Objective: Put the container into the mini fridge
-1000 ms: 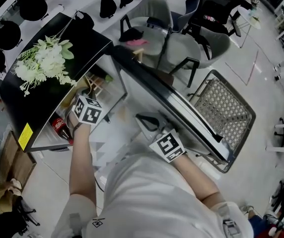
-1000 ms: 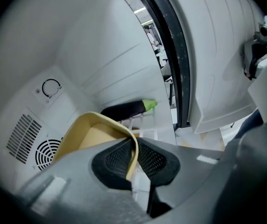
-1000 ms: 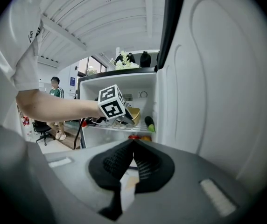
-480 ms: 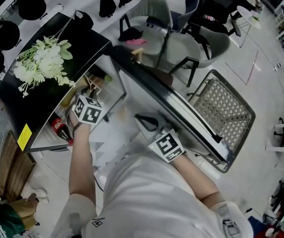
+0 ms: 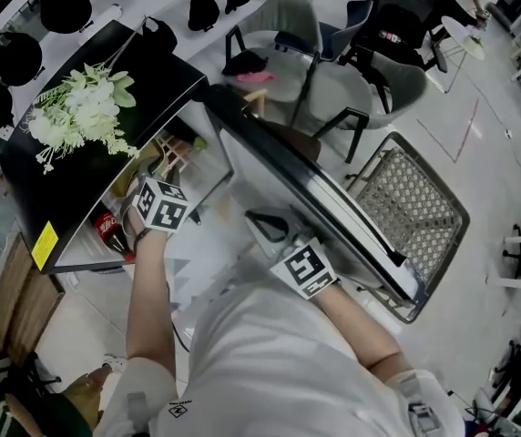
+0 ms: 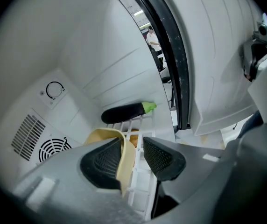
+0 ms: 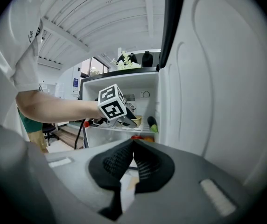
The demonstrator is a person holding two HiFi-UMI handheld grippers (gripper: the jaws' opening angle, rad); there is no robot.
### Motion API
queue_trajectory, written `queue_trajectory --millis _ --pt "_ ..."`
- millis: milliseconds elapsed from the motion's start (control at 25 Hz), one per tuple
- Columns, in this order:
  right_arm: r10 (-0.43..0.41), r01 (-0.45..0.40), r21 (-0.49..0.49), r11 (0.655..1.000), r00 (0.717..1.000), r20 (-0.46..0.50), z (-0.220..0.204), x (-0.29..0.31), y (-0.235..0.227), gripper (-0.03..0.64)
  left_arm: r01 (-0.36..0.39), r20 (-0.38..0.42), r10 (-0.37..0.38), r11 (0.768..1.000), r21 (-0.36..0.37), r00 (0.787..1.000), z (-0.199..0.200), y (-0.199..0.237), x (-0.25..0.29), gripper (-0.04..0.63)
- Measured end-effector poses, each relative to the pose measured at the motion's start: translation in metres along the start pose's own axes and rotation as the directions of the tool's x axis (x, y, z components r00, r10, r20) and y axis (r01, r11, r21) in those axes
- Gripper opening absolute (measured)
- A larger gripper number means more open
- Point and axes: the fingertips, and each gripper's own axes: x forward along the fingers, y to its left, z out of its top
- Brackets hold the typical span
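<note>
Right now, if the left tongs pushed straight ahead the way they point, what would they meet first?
The tan container: its rim stands between the left tongs, whose jaws are opening. Past it, the dark eggplant lies across the shelf, probably next, though depth is unclear.

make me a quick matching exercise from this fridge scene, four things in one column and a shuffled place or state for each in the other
Things:
1. eggplant
2. container
3. white flowers
4. right gripper

Places or states:
A. on top of the mini fridge
B. jaws together, nothing between them
C. beige, near the front of the wire shelf
D. dark with a green end, lying at the back of the shelf

Pairs: 1-D, 2-C, 3-A, 4-B
</note>
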Motion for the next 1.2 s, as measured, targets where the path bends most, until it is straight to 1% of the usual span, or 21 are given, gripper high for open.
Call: queue_trajectory --millis 240,320,400,480,560,640,720,800,920,1080,1200 --pt "0.042 -0.042 -0.009 0.999 0.999 0.005 0.002 0.0 0.003 0.003 -0.027 0.015 0.027 0.999 -0.018 1.0 0.001 -0.003 -0.014 0.146" --pt "0.061 -0.061 -0.015 0.998 0.998 0.005 0.003 -0.001 0.005 0.003 -0.034 0.033 0.036 0.998 -0.05 0.999 0.002 -0.005 -0.023 0.146" --pt "0.083 -0.082 -0.022 0.996 0.997 0.006 0.005 -0.001 0.007 0.003 -0.032 0.059 0.039 0.994 -0.1 0.997 0.003 -0.007 -0.033 0.143" --pt "0.103 -0.103 -0.028 0.994 0.995 0.009 0.007 0.0 0.01 0.003 -0.033 0.09 0.046 0.989 -0.147 0.995 0.004 -0.008 -0.045 0.126" --pt "0.124 -0.123 -0.037 0.992 0.992 0.01 0.009 0.001 0.013 0.003 -0.04 0.118 0.063 0.982 -0.184 0.991 0.004 -0.01 -0.057 0.086" --pt "0.145 -0.145 -0.044 0.988 0.989 0.009 0.01 0.0 0.017 0.003 -0.039 0.143 0.074 0.972 -0.23 0.987 0.003 -0.015 -0.07 0.055" --pt "0.167 -0.166 -0.052 0.985 0.986 0.009 0.013 0.0 0.02 0.003 -0.026 0.166 0.077 0.958 -0.287 0.983 0.0 -0.022 -0.081 0.025" --pt "0.19 -0.189 -0.059 0.98 0.982 0.009 0.016 -0.001 0.024 0.003 -0.015 0.18 0.079 0.944 -0.331 0.98 -0.004 -0.031 -0.092 0.012" --pt "0.231 -0.23 -0.064 0.971 0.973 0.015 0.018 -0.001 0.03 0.003 0.001 0.205 0.081 0.928 -0.372 0.975 -0.01 -0.045 -0.108 0.009" --pt "0.289 -0.287 -0.081 0.954 0.957 0.01 0.02 0.003 0.042 0.003 0.017 0.222 0.092 0.895 -0.445 0.971 -0.023 -0.063 -0.13 0.009" --pt "0.322 -0.32 -0.086 0.943 0.947 0.006 0.021 0.006 0.052 0.003 -0.002 0.207 0.111 0.886 -0.464 0.972 -0.037 -0.075 -0.143 0.009"
